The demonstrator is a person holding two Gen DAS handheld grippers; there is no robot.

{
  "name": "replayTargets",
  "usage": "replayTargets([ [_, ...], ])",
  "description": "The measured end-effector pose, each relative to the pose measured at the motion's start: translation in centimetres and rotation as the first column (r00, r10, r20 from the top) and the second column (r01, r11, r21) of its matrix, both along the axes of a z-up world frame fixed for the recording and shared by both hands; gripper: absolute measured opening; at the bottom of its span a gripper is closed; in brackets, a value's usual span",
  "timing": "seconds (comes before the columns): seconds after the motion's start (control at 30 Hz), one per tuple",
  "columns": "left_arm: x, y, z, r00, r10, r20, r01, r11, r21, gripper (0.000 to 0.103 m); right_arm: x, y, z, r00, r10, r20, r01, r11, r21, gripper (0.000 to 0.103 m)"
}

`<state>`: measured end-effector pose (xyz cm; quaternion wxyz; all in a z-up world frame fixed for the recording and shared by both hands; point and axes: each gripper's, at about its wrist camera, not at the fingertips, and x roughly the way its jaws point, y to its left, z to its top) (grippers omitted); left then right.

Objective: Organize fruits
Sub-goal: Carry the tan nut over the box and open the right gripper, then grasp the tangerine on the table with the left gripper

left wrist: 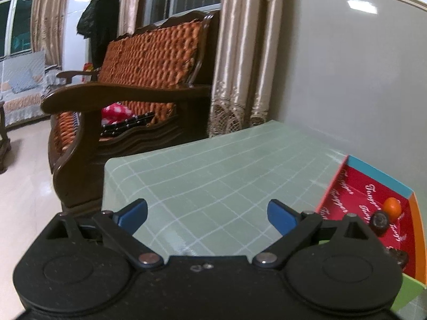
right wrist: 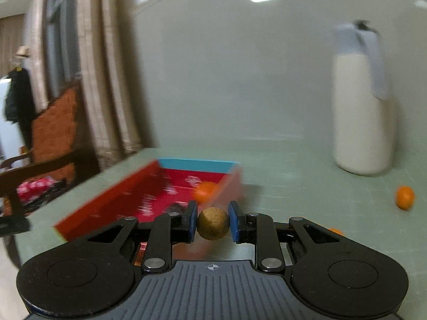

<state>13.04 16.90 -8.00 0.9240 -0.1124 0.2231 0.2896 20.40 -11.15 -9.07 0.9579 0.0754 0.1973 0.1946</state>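
The right gripper [right wrist: 213,222] pinches a small round brown fruit [right wrist: 213,223], the red open cardboard box [right wrist: 112,200] lying just ahead-left; the left gripper [left wrist: 208,214] gapes empty.

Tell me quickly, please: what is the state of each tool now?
Left tool: open, holding nothing.
Right tool: closed on a small round brown fruit.

Red box [left wrist: 357,186], inner floor: repeated white cursive script, one word per repeat, too blurred and slanted for a sure reading in either wrist view. No other lettering, numbers or signs legible.
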Motion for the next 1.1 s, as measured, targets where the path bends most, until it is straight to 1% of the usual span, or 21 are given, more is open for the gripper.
replayTargets([
  [0.13,-0.1,1.0,-0.2,1.0,0.018,-0.017,-0.018,0.999,-0.038,0.091,-0.3,3.1,0.6,0.998,0.063,-0.003,-0.063,0.998,-0.019,0.025],
  [0.3,-0.3,1.8,-0.3,0.999,0.032,-0.021,-0.033,0.997,-0.069,0.091,0.3,6.7,1.3,0.994,0.112,-0.016,-0.113,0.992,-0.052,0.025],
  [0.47,-0.6,2.2,-0.3,0.999,0.04,-0.014,-0.041,0.996,-0.08,0.091,1.1,9.6,1.2,0.99,0.133,-0.048,-0.137,0.987,-0.083,0.025],
  [0.57,-0.6,2.4,-0.3,0.999,0.044,-0.015,-0.046,0.995,-0.09,0.091,1.6,10.6,0.9,0.99,0.123,-0.071,-0.13,0.987,-0.094,0.027],
  [0.6,-0.6,2.5,-0.3,0.999,0.045,-0.015,-0.047,0.995,-0.093,0.091,1.6,10.6,0.8,0.99,0.117,-0.076,-0.124,0.988,-0.094,0.039],
  [0.63,-0.6,2.5,-0.3,0.999,0.047,-0.015,-0.048,0.994,-0.096,0.091,1.6,10.6,0.8,0.991,0.106,-0.079,-0.113,0.99,-0.09,0.066],
  [0.67,-0.6,2.6,-0.3,0.999,0.048,-0.014,-0.049,0.994,-0.099,0.091,1.3,10.3,0.7,0.993,0.092,-0.072,-0.098,0.992,-0.082,0.079],
  [0.7,-0.6,2.6,-0.3,0.999,0.048,-0.013,-0.049,0.994,-0.102,0.091,1.0,10.0,0.8,0.996,0.076,-0.055,-0.08,0.994,-0.075,0.088],
  [0.77,-0.6,2.6,-0.3,0.999,0.048,-0.012,-0.049,0.993,-0.103,0.091,0.3,9.5,1.3,0.997,0.07,-0.02,-0.072,0.995,-0.074,0.088],
  [0.9,-0.4,2.4,-0.3,0.999,0.04,-0.014,-0.041,0.994,-0.098,0.091,-0.6,8.1,2.3,0.999,0.054,0.011,-0.053,0.997,-0.062,0.088],
  [1.03,-0.2,1.6,-0.3,1.0,0.025,-0.018,-0.027,0.997,-0.075,0.091,-1.9,5.2,3.3,0.999,0.004,0.053,-0.001,0.999,-0.048,0.088],
  [1.07,-0.2,1.4,-0.3,1.0,0.02,-0.019,-0.022,0.997,-0.069,0.091,-2.3,4.3,3.5,0.998,-0.014,0.062,0.017,0.999,-0.044,0.089],
  [1.1,-0.1,1.2,-0.4,1.0,0.017,-0.02,-0.018,0.998,-0.062,0.091,-2.7,3.3,3.7,0.997,-0.035,0.068,0.038,0.998,-0.04,0.095],
])
